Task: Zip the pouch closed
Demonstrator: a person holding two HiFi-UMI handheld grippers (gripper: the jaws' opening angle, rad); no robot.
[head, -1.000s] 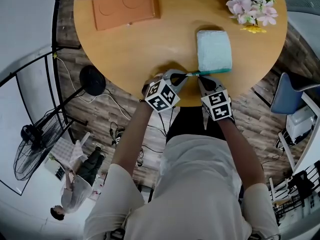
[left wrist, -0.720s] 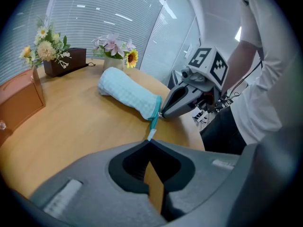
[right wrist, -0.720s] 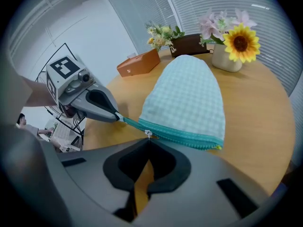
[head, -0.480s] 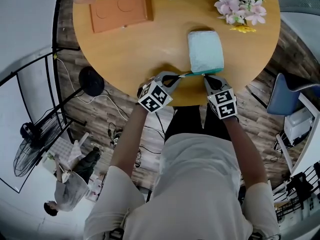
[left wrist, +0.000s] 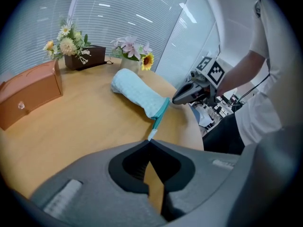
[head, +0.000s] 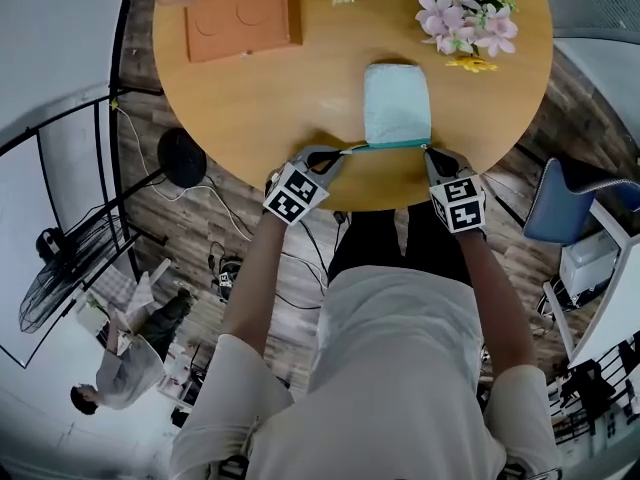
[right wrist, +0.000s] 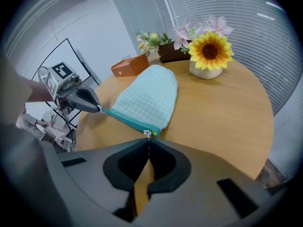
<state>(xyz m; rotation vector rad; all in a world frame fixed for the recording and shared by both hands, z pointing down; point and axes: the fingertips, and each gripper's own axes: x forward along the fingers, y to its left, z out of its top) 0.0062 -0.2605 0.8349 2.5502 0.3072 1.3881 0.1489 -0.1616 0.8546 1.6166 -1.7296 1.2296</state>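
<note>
A light teal checked pouch (head: 397,103) lies on the round wooden table (head: 250,118), near its front edge. Its darker teal zipper (head: 385,147) runs along the near side. My left gripper (head: 345,152) is shut on the zipper's end tab (left wrist: 151,135), just left of the pouch. At the zipper's right end, my right gripper (head: 428,150) is shut on the small metal pull (right wrist: 147,133). The right gripper view shows the pouch (right wrist: 149,98) with the zipper teeth (right wrist: 128,119) joined between the left gripper (right wrist: 83,100) and the pull. The pouch (left wrist: 137,91) lies stretched between the jaws and the right gripper (left wrist: 194,90).
An orange-brown wooden box (head: 240,20) sits at the table's far left. Flower arrangements (head: 455,13) stand at the far right, with a sunflower (right wrist: 209,51) close to the pouch. Both grippers hang over the table's front edge. A blue chair (head: 575,203) stands on the right.
My right gripper has slid from the pouch's left end to its right end along the zipper, drawing the pull with it. The left gripper kept hold of the end tab.
</note>
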